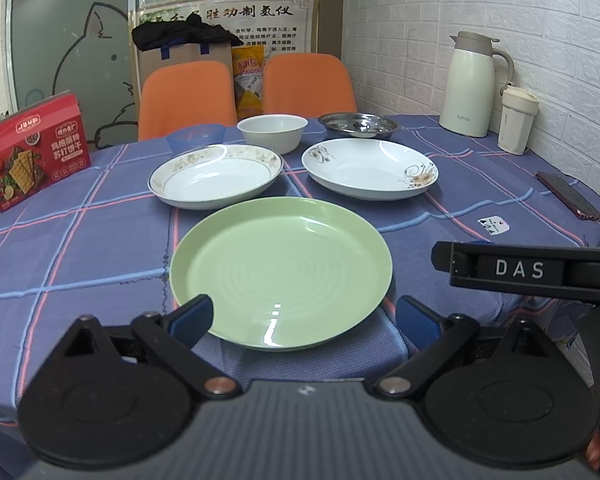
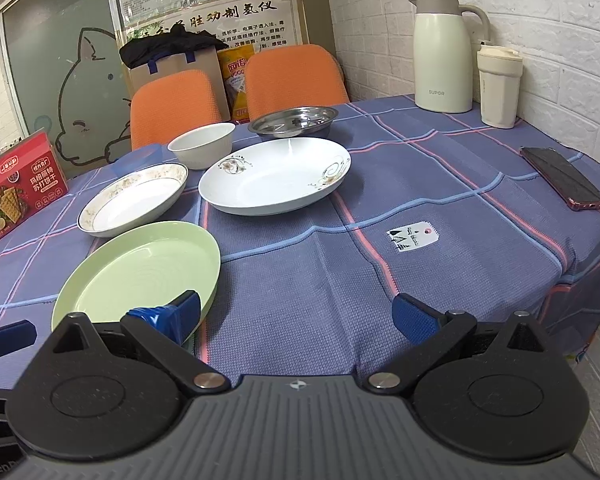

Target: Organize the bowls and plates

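From the left wrist, the left gripper (image 1: 304, 316) hung wide open and empty over the near rim of the green plate (image 1: 281, 270), which lay on the table (image 1: 80, 240) before two white plates. From the right wrist, the right gripper (image 2: 296, 318) also gaped empty, the green plate at its left.

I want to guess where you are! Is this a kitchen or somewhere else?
Probably a dining corner in a home or small shop, not clearly a kitchen. A table with a checked cloth holds plates and bowls, two orange chairs stand behind it, and a thermos jug sits by the brick wall.
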`<state>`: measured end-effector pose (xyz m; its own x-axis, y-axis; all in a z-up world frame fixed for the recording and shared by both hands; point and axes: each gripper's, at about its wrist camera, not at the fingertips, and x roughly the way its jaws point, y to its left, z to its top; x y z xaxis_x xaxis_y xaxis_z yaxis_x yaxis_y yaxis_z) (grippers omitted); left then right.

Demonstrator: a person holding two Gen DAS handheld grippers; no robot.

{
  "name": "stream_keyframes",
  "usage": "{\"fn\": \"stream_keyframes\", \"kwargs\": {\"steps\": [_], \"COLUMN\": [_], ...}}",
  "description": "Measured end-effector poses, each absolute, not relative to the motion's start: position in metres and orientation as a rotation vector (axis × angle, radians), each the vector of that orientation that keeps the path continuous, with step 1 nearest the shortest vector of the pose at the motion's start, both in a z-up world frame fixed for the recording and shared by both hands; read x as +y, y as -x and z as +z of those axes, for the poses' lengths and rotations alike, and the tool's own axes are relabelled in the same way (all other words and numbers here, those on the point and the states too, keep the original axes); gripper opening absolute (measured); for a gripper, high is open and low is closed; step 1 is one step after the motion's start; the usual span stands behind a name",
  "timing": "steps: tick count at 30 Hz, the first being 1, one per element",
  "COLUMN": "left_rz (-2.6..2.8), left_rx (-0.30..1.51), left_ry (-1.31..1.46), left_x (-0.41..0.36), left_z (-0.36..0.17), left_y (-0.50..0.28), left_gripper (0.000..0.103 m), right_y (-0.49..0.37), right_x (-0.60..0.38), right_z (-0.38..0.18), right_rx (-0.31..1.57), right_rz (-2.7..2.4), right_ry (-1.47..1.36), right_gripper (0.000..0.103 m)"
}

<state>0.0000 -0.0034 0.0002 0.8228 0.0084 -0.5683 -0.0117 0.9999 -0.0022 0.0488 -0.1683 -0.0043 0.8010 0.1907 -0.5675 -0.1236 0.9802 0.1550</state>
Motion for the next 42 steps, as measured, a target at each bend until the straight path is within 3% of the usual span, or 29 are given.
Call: {"fn": "stream_keyframes", "kwargs": {"steps": [42], "left_rz": [0.003], "left_rx": [0.615], "left_ry": [0.011], "left_x": [-0.0049], "left_z": [-0.0043], "left_y": [0.0007], "left_gripper": [0.097], "right_y": [-0.0478], "right_x": [-0.1654], "right_z": [-0.0058], "right_rx": [0.632], "right_rz": [0.182], "right_ry": [-0.106], "right_gripper": [0.090]}}
